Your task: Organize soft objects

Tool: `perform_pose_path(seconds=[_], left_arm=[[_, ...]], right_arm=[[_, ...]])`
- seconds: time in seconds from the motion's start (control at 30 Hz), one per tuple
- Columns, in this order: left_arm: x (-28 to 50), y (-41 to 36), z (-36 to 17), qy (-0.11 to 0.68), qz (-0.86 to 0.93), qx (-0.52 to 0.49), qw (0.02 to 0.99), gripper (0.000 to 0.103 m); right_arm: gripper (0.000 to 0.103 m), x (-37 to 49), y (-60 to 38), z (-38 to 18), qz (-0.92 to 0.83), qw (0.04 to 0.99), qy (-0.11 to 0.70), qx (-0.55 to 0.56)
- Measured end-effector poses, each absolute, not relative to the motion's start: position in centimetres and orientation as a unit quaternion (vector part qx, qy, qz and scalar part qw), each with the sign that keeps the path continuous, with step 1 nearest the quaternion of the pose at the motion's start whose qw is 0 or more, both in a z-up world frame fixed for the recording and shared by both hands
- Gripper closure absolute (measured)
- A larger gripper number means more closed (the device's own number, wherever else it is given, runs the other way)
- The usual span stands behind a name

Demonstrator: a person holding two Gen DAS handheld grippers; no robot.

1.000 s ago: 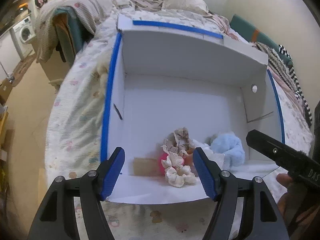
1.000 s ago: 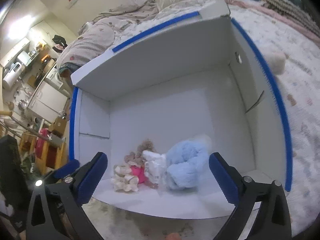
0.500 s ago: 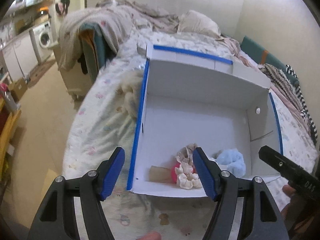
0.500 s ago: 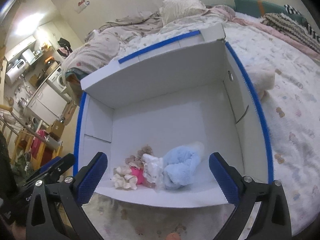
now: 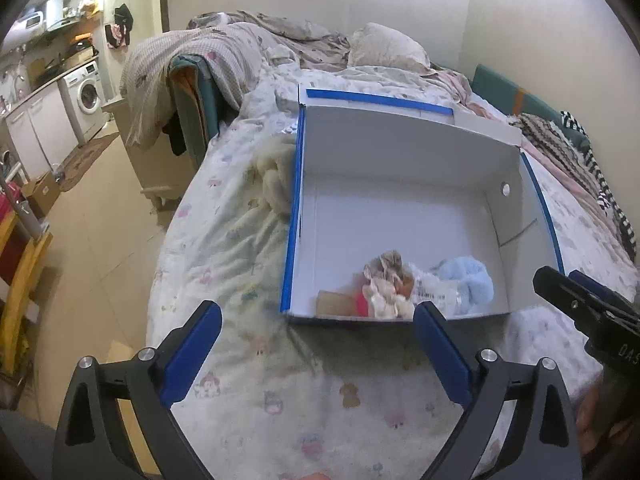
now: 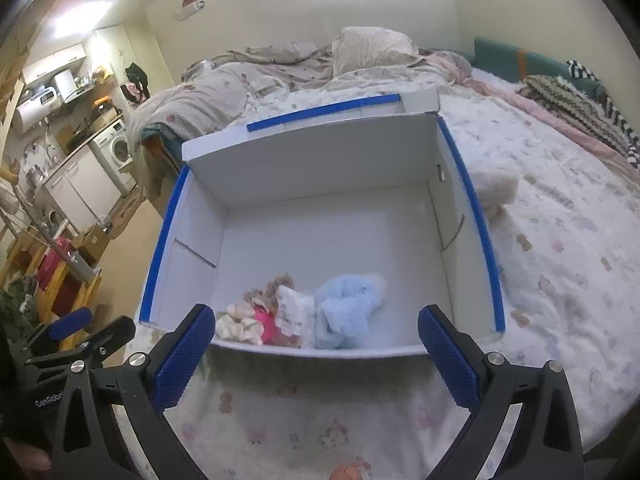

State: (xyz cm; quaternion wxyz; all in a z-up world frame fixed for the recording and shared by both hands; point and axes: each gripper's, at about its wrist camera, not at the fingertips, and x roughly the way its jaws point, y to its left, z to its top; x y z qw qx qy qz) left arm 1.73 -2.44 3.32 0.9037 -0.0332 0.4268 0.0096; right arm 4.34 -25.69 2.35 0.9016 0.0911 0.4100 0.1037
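A white box with blue-taped rims [image 5: 404,148] [image 6: 312,160] lies open on the bed. In its near corner lie a light blue plush [image 5: 470,282] [image 6: 348,306], a clear packet [image 6: 294,308], a pink and cream toy [image 5: 382,300] [image 6: 252,322] and a beige ruffled toy [image 5: 386,262]. A cream plush [image 5: 276,184] lies outside the box's left wall; another [image 6: 494,184] lies outside its right wall. My left gripper [image 5: 316,354] and right gripper [image 6: 316,354] are open, empty, and held back over the sheet before the box.
The bed sheet [image 5: 224,264] drops off to the floor [image 5: 92,240] on the left. Piled blankets and a pillow [image 5: 384,46] lie behind the box. A chair draped with cloth [image 5: 184,92] and a washing machine [image 5: 86,94] stand at the left.
Both grippers have drawn back and up from the box, which now looks smaller and farther. The toys inside lie as before. Both stay open.
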Motion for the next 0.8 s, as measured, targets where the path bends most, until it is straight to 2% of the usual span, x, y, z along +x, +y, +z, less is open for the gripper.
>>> perform_pose_path(seconds=[0.3,0.47,0.8], left_arm=[[-1.6,-1.8,2.8,0.423,0.011,-0.04,0.905,0.005],[-2.0,-2.3,2.8,0.411,0.024,-0.022,0.911,0.005],[-1.0,-1.3,1.9,0.426,0.022,-0.058,0.902,0.005]], right_arm=[[0.0,1.3,-25.1,1.8,0.082,0.915,0.391,0.053],[0.0,1.4,-24.9,1.3,0.076,0.914,0.397,0.047],[0.0,1.8,-25.1,0.9,0.072,0.911,0.402,0.056]])
